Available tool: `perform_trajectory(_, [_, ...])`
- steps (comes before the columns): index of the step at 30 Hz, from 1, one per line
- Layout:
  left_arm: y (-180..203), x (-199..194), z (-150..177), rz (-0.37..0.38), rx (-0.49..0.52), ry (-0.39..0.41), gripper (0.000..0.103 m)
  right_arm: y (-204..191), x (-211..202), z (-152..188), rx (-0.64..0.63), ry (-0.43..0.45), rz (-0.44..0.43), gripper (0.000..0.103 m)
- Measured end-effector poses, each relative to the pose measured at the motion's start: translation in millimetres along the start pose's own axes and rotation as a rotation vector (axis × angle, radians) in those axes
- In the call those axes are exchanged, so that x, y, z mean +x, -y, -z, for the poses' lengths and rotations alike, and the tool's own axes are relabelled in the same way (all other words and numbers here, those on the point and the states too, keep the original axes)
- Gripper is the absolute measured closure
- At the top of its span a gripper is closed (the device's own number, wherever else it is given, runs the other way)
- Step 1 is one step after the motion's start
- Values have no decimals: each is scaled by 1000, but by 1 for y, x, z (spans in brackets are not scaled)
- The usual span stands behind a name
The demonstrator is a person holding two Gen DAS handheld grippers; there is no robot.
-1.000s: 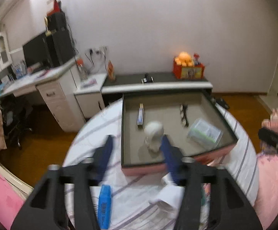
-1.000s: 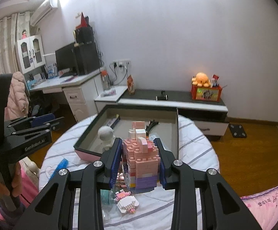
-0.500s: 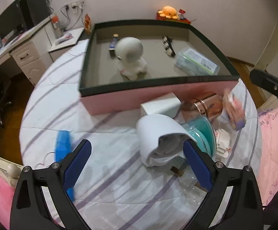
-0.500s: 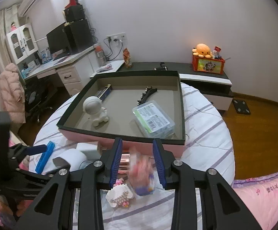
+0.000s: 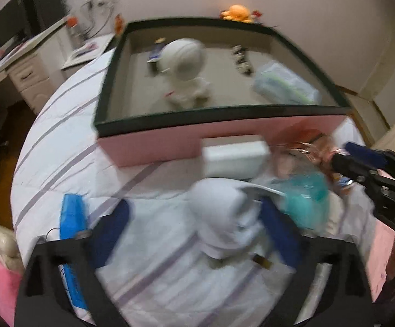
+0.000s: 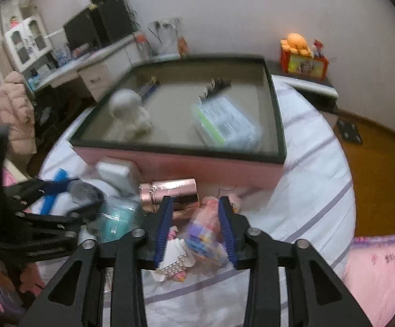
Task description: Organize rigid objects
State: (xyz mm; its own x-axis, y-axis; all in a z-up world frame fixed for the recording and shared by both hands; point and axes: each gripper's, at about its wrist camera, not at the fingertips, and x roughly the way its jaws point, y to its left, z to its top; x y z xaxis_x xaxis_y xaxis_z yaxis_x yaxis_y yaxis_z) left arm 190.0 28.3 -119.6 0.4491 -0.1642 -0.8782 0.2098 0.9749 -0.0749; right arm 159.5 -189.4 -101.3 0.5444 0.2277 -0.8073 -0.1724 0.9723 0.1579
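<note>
My left gripper is low over the striped table, its jaws opening wide on either side of a white rounded object without touching it. My right gripper is also opening. A pink and purple brick figure lies on the table between its pads, with a gap on its left side. Behind stands the pink box with a dark rim. Inside it are a white astronaut figure, a clear plastic case, a dark hair clip and a blue bar.
In front of the box lie a white small box, a rose-gold can, a teal object and a small brick piece. A blue flat bar lies at the table's left. Pink bedding borders the table on the right.
Both grippers dropped toward the table and tilted down. The right gripper let go of the brick figure it held up. The left jaws spread wide around the white object.
</note>
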Motion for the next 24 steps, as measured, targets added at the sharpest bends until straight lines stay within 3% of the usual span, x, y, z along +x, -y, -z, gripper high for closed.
perform_trajectory(3, [-17,8,-1,110,-88,-62,0,-1,2,3,-8,17,18,53])
perform_trajectory(5, [-22,7,0,128,-102,-66,0,2,0,4,4,12,14,27])
perform_trajectory(6, [-22,5,1,124,-98,-65,0,3,-1,6,8,6,46,23])
perform_trajectory(8, [-19,2,2,112,-75,-64,0,8,-1,10,10,3,99,23])
perform_trajectory(11, [-10,0,5,84,-37,-48,0,23,9,16,67,-41,80,23])
perform_trajectory(15, [-7,6,6,93,-33,-34,1,36,22,24,102,-84,92,37])
perform_trajectory(16, [-7,6,6,111,-29,-29,9,38,21,24,114,-71,93,43])
perform_trajectory(19, [4,5,1,209,-4,-27,50,42,17,22,135,-57,67,78])
perform_trajectory(22, [24,4,1,98,76,2,50,43,19,23,136,-62,70,79])
perform_trajectory(24, [30,3,1,74,87,3,51,41,20,21,135,-59,68,79])
